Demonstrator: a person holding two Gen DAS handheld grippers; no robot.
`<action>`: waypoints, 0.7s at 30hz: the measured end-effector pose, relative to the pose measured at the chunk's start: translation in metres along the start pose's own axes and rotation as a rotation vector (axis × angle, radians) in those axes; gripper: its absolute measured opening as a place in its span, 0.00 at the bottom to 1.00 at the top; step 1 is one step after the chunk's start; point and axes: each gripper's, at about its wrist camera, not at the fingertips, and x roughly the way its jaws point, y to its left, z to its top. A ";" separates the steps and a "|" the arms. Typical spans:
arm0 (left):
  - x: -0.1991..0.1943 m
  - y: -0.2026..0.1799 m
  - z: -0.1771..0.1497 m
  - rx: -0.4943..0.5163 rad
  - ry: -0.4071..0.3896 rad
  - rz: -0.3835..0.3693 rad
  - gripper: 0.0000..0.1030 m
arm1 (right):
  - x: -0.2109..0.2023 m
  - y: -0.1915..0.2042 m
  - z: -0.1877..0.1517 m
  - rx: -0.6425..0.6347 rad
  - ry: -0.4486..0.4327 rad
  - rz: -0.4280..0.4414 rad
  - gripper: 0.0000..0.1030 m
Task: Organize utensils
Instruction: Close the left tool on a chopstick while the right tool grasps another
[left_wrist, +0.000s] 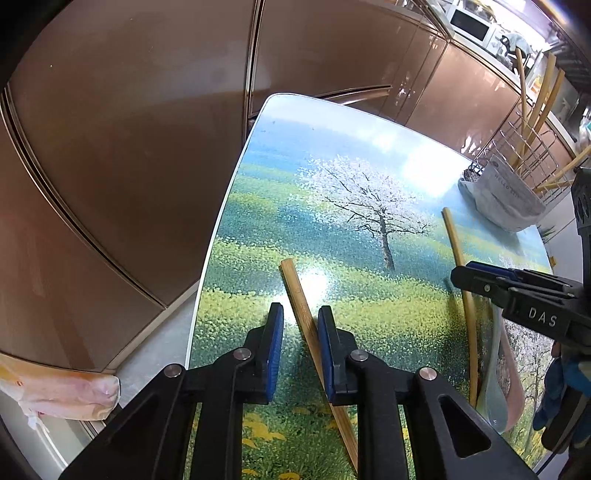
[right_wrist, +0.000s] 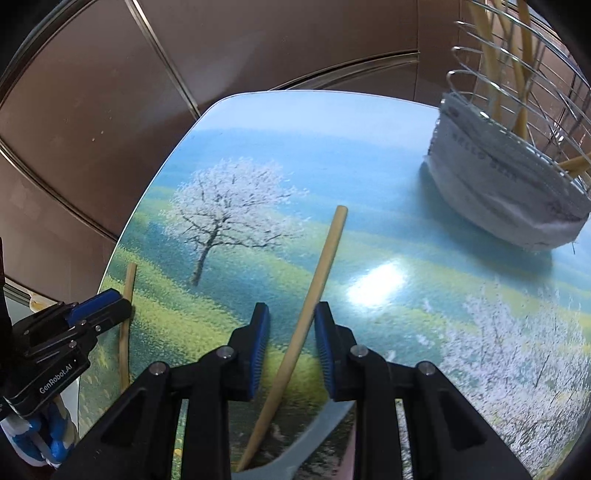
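Risk is highest at the two pick-ups, since each claw straddles a thin stick lying flat on the desk (left_wrist: 258, 192) and neither has clamped it yet.

Left claw (left_wrist: 300, 354): released. The flat bamboo chopstick (left_wrist: 295, 291) lies slanted between the blue pads, close against the right-hand pad, with a clear gap to the other. Closing on a slanted stick may roll it or pivot it out of the jaws. The glossy desk offers little friction, so it could skate toward the near edge.

Right claw (right_wrist: 291, 354): released. The round wooden stick (right_wrist: 325, 258) runs between the pads without touching either. Its lower end rests on a pale spoon (right_wrist: 325, 424). Closing there may drag the spoon along or tip the stick off it.

Wire basket (right_wrist: 535, 85), at the far right corner of the desk, already holds several sticks standing upright. Its base is wrapped in cloth (right_wrist: 498, 192). A long stick carried in at an angle may snag the wires or knock those standing inside.
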 end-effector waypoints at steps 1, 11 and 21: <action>0.000 -0.001 0.000 0.003 0.000 0.002 0.17 | 0.001 0.003 0.000 -0.001 0.003 -0.001 0.18; 0.000 0.000 0.000 0.013 0.015 0.018 0.11 | 0.005 0.038 -0.008 -0.031 0.011 -0.037 0.08; -0.007 0.007 -0.009 0.001 0.032 -0.020 0.08 | -0.003 0.059 -0.031 -0.031 -0.016 0.018 0.07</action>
